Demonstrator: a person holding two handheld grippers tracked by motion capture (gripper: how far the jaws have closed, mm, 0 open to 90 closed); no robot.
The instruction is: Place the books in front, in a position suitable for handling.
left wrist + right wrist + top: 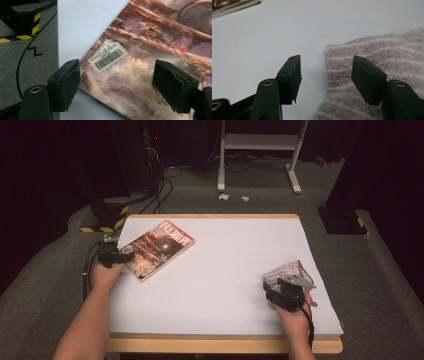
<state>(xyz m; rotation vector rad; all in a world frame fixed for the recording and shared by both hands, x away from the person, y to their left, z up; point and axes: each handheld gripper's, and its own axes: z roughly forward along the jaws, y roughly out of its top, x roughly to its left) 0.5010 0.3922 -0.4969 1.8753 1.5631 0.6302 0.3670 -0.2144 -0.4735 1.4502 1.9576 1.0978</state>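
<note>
White table (215, 285), dark room: we note the book (159, 248) near its far-left corner, long axis diagonal from near-left to far-right, left gripper (116, 256) open-jawed over its near corner, right gripper (284, 290) jaws apart above the striped towel (286, 271).

High view overhead, facing forward-down; gripper views close, low; all share magazine (157, 248).

A white-topped wooden table (215, 290) stands on grey carpet (40, 285); behind it, a white metal frame (260, 142) and black cables (162, 185).
</note>
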